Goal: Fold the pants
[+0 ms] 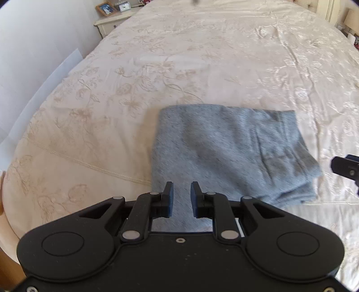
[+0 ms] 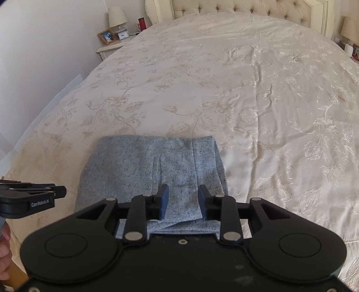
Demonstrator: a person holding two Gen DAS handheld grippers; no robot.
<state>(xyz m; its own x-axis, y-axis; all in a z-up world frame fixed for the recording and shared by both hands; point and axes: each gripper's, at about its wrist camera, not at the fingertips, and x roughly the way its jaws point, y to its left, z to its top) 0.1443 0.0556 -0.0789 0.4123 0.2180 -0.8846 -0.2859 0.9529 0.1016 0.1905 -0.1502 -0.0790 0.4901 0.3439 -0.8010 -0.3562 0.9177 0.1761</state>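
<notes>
Grey speckled pants (image 1: 231, 152) lie folded into a compact rectangle on the cream bedspread, near the bed's front edge; they also show in the right wrist view (image 2: 152, 170). My left gripper (image 1: 181, 191) is open and empty, its fingers over the near left edge of the pants. My right gripper (image 2: 183, 193) is open and empty, over the near edge of the folded pants. Each gripper shows at the edge of the other's view, the right one (image 1: 346, 168) and the left one (image 2: 33, 197).
The wide bed (image 2: 246, 78) with a floral cream cover stretches ahead to a tufted headboard (image 2: 246, 9). A nightstand (image 2: 110, 48) with a lamp, a photo frame and a clock stands at the far left. A white wall runs along the left.
</notes>
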